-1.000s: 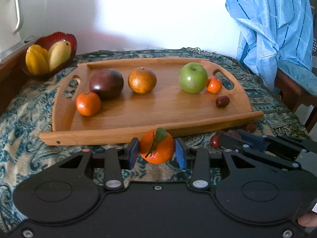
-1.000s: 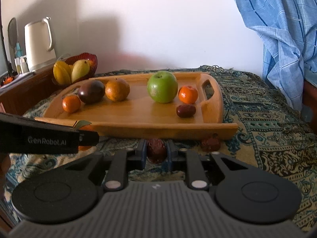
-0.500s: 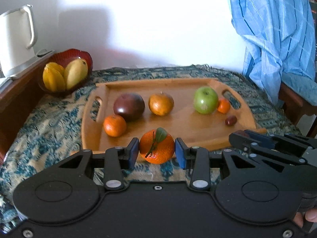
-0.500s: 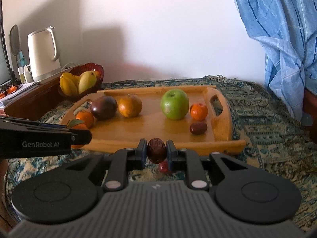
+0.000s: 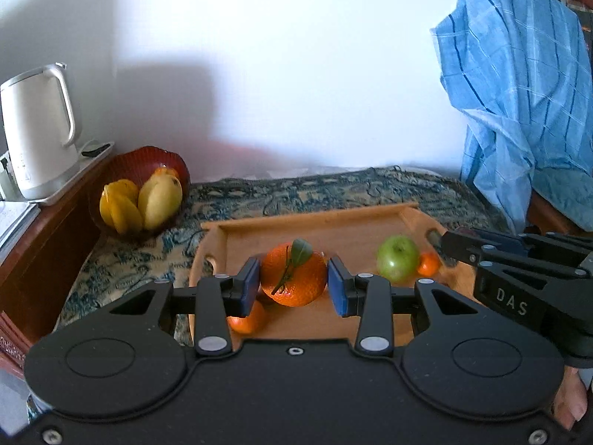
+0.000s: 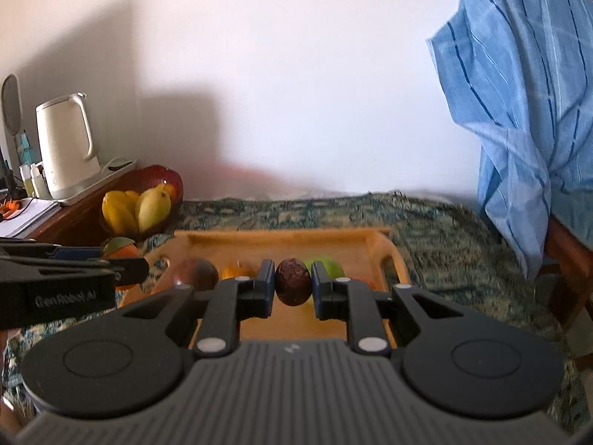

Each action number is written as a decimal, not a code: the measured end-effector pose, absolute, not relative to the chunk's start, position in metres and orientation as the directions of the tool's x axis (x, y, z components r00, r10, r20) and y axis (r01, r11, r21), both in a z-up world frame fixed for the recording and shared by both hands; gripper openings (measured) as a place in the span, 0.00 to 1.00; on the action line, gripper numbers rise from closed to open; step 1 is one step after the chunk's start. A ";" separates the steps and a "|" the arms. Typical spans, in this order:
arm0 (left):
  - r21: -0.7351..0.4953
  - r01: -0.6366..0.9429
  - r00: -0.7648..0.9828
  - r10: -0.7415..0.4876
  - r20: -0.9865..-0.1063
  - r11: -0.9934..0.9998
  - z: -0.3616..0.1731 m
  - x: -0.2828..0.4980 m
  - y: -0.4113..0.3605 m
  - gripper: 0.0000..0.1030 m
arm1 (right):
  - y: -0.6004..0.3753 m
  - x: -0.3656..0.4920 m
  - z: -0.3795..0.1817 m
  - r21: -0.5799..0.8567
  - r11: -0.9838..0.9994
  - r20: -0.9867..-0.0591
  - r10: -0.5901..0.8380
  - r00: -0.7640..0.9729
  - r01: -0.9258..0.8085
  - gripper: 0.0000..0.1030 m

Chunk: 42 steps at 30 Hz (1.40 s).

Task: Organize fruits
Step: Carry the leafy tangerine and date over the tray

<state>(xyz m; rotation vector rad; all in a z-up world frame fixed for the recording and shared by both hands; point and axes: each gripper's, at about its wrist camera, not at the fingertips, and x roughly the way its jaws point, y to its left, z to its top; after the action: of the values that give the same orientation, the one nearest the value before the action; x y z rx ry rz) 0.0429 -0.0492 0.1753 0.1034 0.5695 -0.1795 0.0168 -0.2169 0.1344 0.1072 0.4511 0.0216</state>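
Observation:
My left gripper (image 5: pixel 292 283) is shut on an orange tangerine with a green leaf (image 5: pixel 294 278) and holds it above the wooden tray (image 5: pixel 311 222). My right gripper (image 6: pixel 292 285) is shut on a small dark red date (image 6: pixel 292 286), also raised over the tray (image 6: pixel 281 239). On the tray lie a green apple (image 5: pixel 397 263), a small tangerine (image 5: pixel 428 263), another tangerine (image 5: pixel 246 320), a dark plum (image 6: pixel 198 272) and an orange (image 6: pixel 233 270). The right gripper shows at the right of the left wrist view (image 5: pixel 519 259).
A red bowl (image 5: pixel 148 159) with yellow mangoes (image 5: pixel 159 196) stands at the back left of the patterned cloth (image 5: pixel 296 189). A white kettle (image 5: pixel 37 129) sits on a wooden side shelf. A blue cloth (image 5: pixel 519 92) hangs over a chair at the right.
Both grippers have risen from the tablecloth with their fruit and moved forward over the tray. The views now look down on the tray from higher up.

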 end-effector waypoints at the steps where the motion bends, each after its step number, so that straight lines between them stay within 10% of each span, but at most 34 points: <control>1: 0.044 0.195 0.826 -0.140 -0.546 0.980 0.175 0.049 -0.049 0.37 | -0.215 0.023 0.136 0.107 0.994 -0.430 0.046 0.901 0.000 0.24; 42: -0.016 0.053 0.629 -0.046 -0.776 0.998 0.089 0.262 -0.041 0.36 | -0.295 0.205 0.055 0.356 0.930 -0.680 0.191 0.708 0.091 0.21</control>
<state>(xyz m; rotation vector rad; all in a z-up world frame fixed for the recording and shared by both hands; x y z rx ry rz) 0.2624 -0.0414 0.0886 0.0087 0.8885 -0.0569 0.2052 -0.2954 0.0554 0.3814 0.7869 0.0572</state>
